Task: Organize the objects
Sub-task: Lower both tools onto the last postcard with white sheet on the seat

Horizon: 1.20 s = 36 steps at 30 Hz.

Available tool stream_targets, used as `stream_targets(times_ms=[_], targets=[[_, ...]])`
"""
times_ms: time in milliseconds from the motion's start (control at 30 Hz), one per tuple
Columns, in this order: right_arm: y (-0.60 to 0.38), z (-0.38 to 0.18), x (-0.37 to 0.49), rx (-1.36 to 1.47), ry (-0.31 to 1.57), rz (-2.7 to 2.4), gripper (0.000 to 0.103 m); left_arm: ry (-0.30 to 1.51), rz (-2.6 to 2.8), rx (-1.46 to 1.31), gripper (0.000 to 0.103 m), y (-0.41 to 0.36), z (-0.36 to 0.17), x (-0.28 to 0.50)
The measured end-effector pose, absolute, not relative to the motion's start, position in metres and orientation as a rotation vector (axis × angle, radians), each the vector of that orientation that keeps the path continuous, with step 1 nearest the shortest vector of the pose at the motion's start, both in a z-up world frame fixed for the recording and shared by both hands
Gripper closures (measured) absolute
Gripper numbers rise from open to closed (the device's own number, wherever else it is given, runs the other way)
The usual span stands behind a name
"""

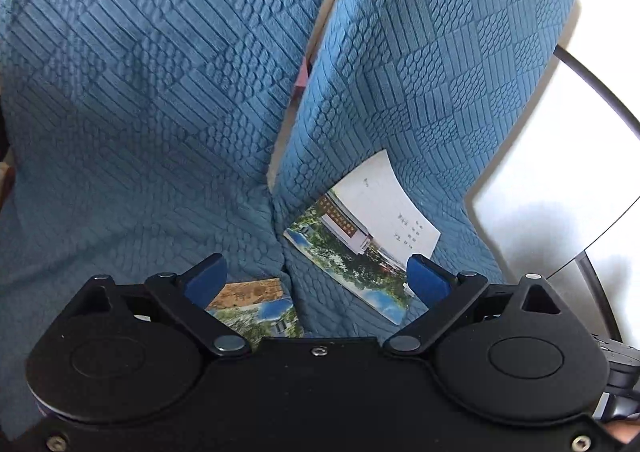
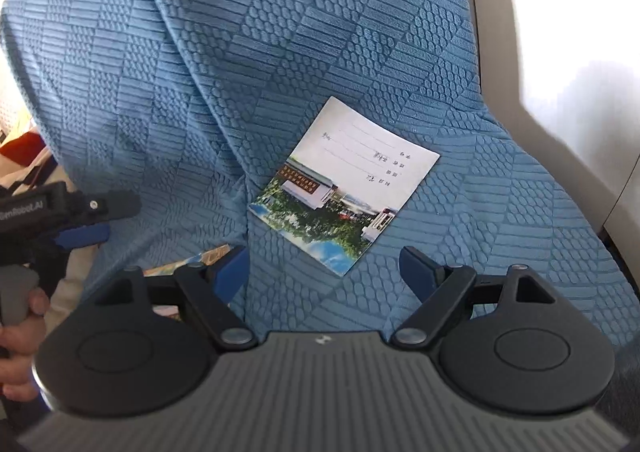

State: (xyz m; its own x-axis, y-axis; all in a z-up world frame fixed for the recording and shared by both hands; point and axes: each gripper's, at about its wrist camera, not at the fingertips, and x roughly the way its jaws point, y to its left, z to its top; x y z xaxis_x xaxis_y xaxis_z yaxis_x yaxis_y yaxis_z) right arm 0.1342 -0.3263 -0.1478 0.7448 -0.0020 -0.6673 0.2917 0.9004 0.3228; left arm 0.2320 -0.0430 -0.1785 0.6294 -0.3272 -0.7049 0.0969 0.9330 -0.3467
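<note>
- Lying flat on the blue textured sofa cover, a booklet serves as the landmark; its cover shows a white upper half with ruled lines and handwriting, and a photograph of buildings and trees on the lower half.
- Booklet orientation — turned at an angle, one corner pointing toward the cameras, on the cushion to the right of the seam between two cushions.
- Second booklet: lower and to the left of the landmark, across the cushion seam, lying on the neighbouring cushion; it is partly hidden behind the gripper body in both views, so only its top edge and some coloured print show.
- Right gripper: jaws stand wide apart and hold nothing; the blue fingertips sit just below the near corner of the landmark booklet, not touching it.
- Left gripper: jaws also spread wide and empty; its right fingertip overlaps the lower edge of the landmark booklet in the left wrist view, though contact cannot be confirmed.
- Left gripper as seen from the right wrist view — well to the left of the landmark booklet, held by a hand on its grey handle.
- Pale surface: to the right of the landmark booklet, beyond the edge of the sofa cover.
</note>
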Motion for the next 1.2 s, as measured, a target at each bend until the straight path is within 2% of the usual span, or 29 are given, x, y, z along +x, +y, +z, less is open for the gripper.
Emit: stream_targets(times_ms=[400,467,600,667,733,767,833,900,1033,1200], targets=[[-0.339,-0.169,0.176,0.536,0.758,-0.172,0.023,0.975,-0.331,-0.407,0.032,-0.039,-0.22,0.296],[-0.339,-0.174,0.184,0.543,0.77,-0.171,0.023,0.989,-0.328,-0.43,0.04,-0.039,-0.226,0.306],[-0.343,-0.186,0.198,0.564,0.804,-0.184,0.024,1.009,-0.316,-0.422,0.048,-0.039,-0.238,0.323],[-0.347,-0.193,0.204,0.605,0.819,-0.186,0.028,1.035,-0.323,-0.439,0.055,-0.039,-0.246,0.332],[-0.352,-0.2,0.208,0.655,0.832,-0.199,0.043,1.063,-0.328,-0.446,0.059,-0.041,-0.254,0.339],[-0.354,-0.203,0.21,0.67,0.837,-0.208,0.046,1.068,-0.329,-0.445,0.06,-0.041,-0.256,0.343],[-0.356,-0.208,0.213,0.698,0.845,-0.22,0.063,1.076,-0.319,-0.441,0.061,-0.044,-0.262,0.351],[-0.359,-0.215,0.217,0.721,0.864,-0.242,0.071,1.09,-0.319,-0.443,0.064,-0.046,-0.27,0.359],[-0.365,-0.229,0.224,0.759,0.895,-0.269,0.077,1.107,-0.306,-0.442,0.064,-0.049,-0.285,0.371],[-0.37,-0.241,0.229,0.798,0.916,-0.303,0.077,1.123,-0.306,-0.429,0.064,-0.055,-0.295,0.381]])
